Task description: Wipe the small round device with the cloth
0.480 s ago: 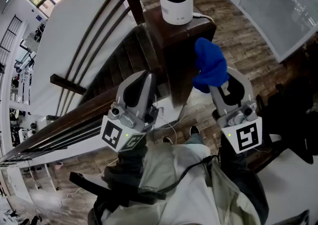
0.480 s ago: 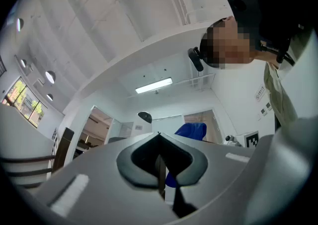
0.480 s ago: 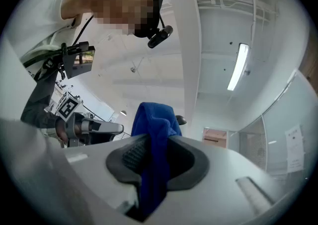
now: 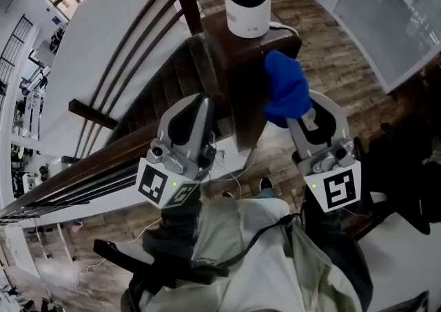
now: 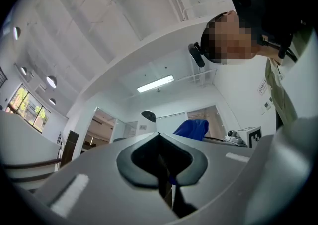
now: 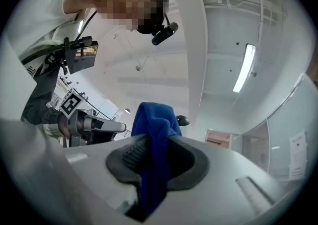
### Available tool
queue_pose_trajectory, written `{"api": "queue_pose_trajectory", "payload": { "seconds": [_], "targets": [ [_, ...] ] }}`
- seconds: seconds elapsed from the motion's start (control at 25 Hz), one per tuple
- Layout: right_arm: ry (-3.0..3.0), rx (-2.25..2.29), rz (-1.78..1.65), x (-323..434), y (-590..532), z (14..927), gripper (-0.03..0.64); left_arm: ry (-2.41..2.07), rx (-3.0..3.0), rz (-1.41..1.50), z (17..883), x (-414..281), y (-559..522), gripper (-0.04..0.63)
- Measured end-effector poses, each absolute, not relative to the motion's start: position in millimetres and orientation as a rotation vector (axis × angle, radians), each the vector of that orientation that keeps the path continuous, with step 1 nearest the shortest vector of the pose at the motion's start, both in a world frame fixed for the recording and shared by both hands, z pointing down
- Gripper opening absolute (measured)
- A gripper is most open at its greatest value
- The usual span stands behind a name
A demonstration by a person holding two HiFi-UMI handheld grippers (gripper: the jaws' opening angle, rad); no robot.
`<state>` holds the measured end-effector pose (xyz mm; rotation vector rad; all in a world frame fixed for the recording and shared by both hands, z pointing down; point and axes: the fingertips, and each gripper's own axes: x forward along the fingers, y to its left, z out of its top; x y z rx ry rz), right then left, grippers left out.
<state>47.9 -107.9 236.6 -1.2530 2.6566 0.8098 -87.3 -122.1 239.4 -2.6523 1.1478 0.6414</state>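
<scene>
Closest in, the person's pale jacket [image 4: 238,238] fills the low edge of the head view, right behind both grippers. The left gripper [image 4: 198,105] has its jaws pressed together with nothing between them; in its own view the two dark pads meet along a thin seam. It points up and forward, its tip just short of the near face of the dark wooden post [image 4: 241,83]. A brown handrail [image 4: 83,174] runs off on its outer side. The right gripper [image 4: 302,115] sits at the other side of that post, well apart from the left one, and its jaws are clamped on the blue cloth [image 4: 282,87]. In the right gripper view the cloth [image 6: 155,134] runs down between the ridged pads and bunches up above them. That bunch stands ahead of the right gripper's tip, beside the post's right edge and a little below its top; whether it touches the wood I cannot tell. Beyond both grippers, on top of the post, stands the small round device [image 4: 247,2], a white cylinder with a glossy black domed top, upright and apart from the cloth. A white cable [image 4: 284,25] leaves its base on the right gripper's side. Farther off, past the right gripper, lies wood plank floor [image 4: 337,49].
</scene>
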Motion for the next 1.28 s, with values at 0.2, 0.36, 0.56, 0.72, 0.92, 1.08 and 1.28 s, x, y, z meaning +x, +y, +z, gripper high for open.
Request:
{"api": "queue_pose_trajectory", "payload": {
  "seconds": [0.2,0.36,0.56,0.72,0.92,1.08,1.28],
  "targets": [
    [2.672,-1.255,0.825,50.4,-112.6,240.0,0.083,1.164,-2.643,0.638,240.9,-88.4,-128.5,0.002],
    [2.672,-1.290,0.965,55.8,-117.0,233.0,0.083,1.133,-2.638,0.607,237.5,-85.2,-135.2,0.003],
    [2.526,-1.380,1.466,62.3,-137.0,172.5,0.080,1.157,-2.654,0.598,245.5,-83.6,-138.4,0.003],
    [2.503,-1.324,1.646,47.4,-162.0,127.4,0.078,1.170,-2.696,0.604,258.6,-78.2,-136.9,0.003],
    [2.454,-1.335,1.724,28.0,-185.8,101.5,0.078,1.160,-2.698,0.602,257.3,-77.3,-136.0,0.003],
    [2.547,-1.418,1.842,11.5,-213.6,114.5,0.077,1.166,-2.683,0.613,250.9,-81.0,-137.8,0.003],
    [2.592,-1.369,2.018,-1.4,-206.5,131.7,0.069,1.169,-2.644,0.634,233.9,-85.8,-142.0,0.003]
  ]
}}
